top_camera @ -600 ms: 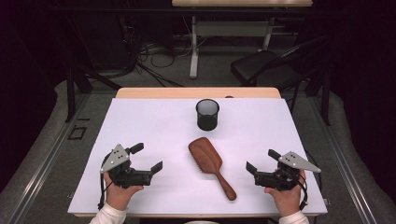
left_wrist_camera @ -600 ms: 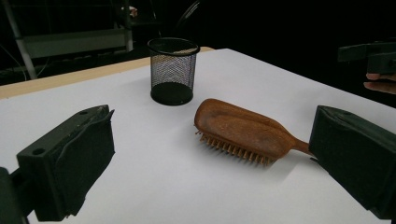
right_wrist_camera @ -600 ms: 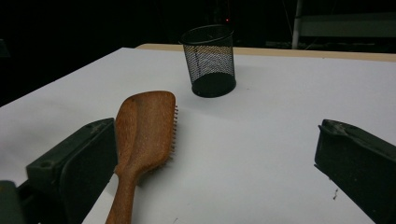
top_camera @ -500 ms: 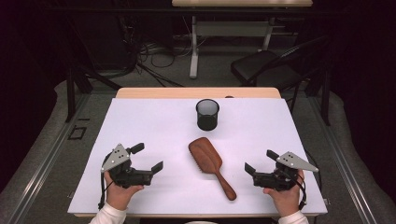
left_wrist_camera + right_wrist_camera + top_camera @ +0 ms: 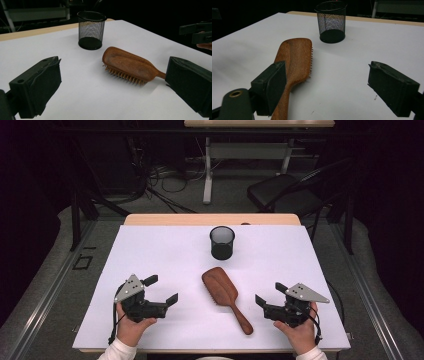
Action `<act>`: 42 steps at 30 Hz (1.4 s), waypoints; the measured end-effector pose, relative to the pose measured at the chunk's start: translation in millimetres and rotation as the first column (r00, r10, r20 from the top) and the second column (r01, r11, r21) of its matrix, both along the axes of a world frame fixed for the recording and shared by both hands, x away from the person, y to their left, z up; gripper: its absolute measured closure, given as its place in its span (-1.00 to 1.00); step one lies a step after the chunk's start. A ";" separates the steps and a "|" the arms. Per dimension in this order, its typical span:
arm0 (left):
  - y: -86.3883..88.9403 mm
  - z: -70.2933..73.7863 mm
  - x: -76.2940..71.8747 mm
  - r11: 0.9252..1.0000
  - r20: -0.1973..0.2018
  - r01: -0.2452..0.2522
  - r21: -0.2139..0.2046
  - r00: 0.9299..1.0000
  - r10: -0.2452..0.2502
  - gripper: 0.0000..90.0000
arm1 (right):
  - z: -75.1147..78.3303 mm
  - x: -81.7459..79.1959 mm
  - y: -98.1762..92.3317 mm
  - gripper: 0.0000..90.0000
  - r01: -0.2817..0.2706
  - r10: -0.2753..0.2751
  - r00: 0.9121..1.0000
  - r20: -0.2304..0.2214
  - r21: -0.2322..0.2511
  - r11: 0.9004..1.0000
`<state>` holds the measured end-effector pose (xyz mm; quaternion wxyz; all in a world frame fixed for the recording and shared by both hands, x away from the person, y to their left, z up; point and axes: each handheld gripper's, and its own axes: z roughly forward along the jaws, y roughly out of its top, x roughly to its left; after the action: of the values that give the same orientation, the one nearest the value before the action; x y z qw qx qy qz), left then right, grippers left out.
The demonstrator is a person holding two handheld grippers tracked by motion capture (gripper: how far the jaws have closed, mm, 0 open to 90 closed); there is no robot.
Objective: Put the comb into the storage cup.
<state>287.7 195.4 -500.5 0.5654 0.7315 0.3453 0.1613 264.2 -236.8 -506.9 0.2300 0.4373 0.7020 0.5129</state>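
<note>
A brown wooden hairbrush [image 5: 226,294] lies bristles down in the middle of the white table top [image 5: 160,250], its handle pointing to the near right. A black mesh cup [image 5: 222,242] stands upright behind it. My left gripper [image 5: 161,289] rests open at the near left, and the brush [image 5: 130,66] and cup [image 5: 90,30] lie ahead of its jaws. At the near right my right gripper [image 5: 270,294] is open beside the handle's end. In the right gripper view the brush [image 5: 294,57] runs past the left jaw, and the cup [image 5: 332,22] stands farther off.
The white sheet covers a wooden table whose back edge [image 5: 210,219] shows behind the cup. A black chair [image 5: 285,195] and floor cables [image 5: 165,180] lie beyond the table. The other gripper [image 5: 197,31] shows at the right edge of the left gripper view.
My right gripper has edged slightly left toward the brush handle. The left gripper, brush and cup have stayed where they were.
</note>
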 end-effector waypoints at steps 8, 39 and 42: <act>-0.7 -1.3 -4.6 1.000 0.000 0.002 0.004 1.000 -0.002 -0.99 | -5.3 -1.1 12.8 -0.55 0.000 0.001 1.000 0.004 -0.084 0.996; -3.8 -10.2 -1.2 1.000 -0.041 -0.002 0.018 0.999 0.003 -0.92 | -17.7 2.3 43.5 -0.28 -0.094 0.075 0.987 -0.141 -0.135 0.986; -4.1 -10.9 -0.8 1.000 -0.045 -0.008 0.022 0.999 0.009 -0.92 | -18.7 3.7 45.1 -0.28 -0.093 0.071 0.983 -0.169 -0.129 0.987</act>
<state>286.9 191.3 -511.5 0.5489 0.7396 0.3592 0.1507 267.9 -191.7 -525.6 0.1794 0.4320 0.7694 0.4350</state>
